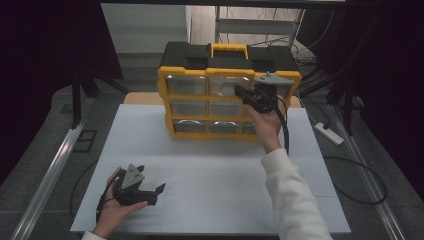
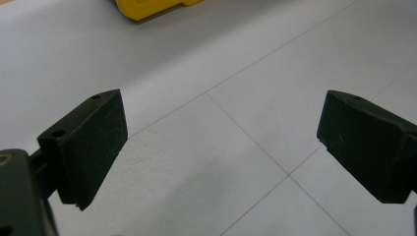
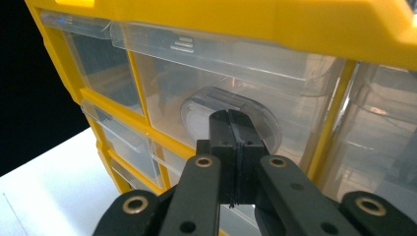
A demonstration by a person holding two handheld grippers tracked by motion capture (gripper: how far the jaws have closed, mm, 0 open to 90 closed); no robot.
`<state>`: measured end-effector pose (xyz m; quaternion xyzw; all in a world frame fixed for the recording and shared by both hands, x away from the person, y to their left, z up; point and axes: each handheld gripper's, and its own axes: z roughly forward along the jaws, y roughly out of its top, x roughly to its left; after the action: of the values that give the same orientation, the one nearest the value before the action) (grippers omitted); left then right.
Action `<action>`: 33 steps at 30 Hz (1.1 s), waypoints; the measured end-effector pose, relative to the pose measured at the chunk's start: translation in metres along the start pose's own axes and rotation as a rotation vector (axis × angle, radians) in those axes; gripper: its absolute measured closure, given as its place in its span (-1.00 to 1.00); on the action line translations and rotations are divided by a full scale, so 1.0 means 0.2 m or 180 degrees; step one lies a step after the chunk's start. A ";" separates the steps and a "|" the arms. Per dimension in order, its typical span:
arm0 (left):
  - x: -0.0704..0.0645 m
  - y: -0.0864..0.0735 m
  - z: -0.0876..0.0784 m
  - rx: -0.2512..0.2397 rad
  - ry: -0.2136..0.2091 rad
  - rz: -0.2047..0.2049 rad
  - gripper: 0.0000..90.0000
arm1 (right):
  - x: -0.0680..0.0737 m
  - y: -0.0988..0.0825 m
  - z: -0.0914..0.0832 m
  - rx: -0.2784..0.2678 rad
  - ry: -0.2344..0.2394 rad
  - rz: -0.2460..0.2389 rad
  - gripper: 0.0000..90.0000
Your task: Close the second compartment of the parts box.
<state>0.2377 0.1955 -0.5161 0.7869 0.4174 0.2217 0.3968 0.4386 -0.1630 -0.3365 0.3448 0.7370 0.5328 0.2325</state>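
The organizer (image 1: 227, 92) is a yellow frame with a black top and a yellow handle (image 1: 229, 49). It stands upright at the far middle of the white table (image 1: 210, 165), its drawer face toward the person. The face carries three rows of clear drawers.

The right gripper (image 1: 239, 91) is raised against the top row, near the frame's right side, held from below by the right hand (image 1: 267, 120). A white sleeve (image 1: 295, 195) runs back to the bottom edge of the high view. In the right gripper view the jaws are pressed together with no gap between them. Their tips (image 3: 232, 123) sit at the rounded pull tab (image 3: 216, 105) of a top-row drawer (image 3: 231, 83). Whether the tab is pinched between the tips cannot be determined. The drawer front appears flush with its neighbours.

The left gripper (image 1: 152, 192) is low over the near left part of the table, held in the left hand (image 1: 112, 210), well apart from the organizer. Its jaws are spread wide with nothing between them. In the left gripper view, bare table (image 2: 221, 147) lies below them and a yellow corner of the organizer (image 2: 147, 7) shows at the top edge.

A white power strip (image 1: 328, 133) lies on the floor to the right of the table.
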 end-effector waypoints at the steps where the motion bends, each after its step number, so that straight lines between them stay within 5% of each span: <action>1: 0.00 0.00 0.00 -0.0001 0.0000 -0.0001 -0.87 | 0.00 0.00 0.00 0.0002 0.0003 -0.0001 0.97; 24: -0.01 0.02 0.01 -0.0025 -0.0044 0.0042 -0.87 | 0.05 -0.14 -0.23 -0.0004 0.0256 -0.0162 0.90; 33: -0.02 0.03 0.03 -0.0006 -0.0068 0.0069 -0.87 | 0.09 -0.26 -0.32 0.0018 0.0394 -0.0229 0.29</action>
<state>0.2419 0.1877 -0.5146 0.7933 0.4044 0.2179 0.3996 0.3674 -0.1992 -0.3643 0.2851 0.7634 0.5423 0.2046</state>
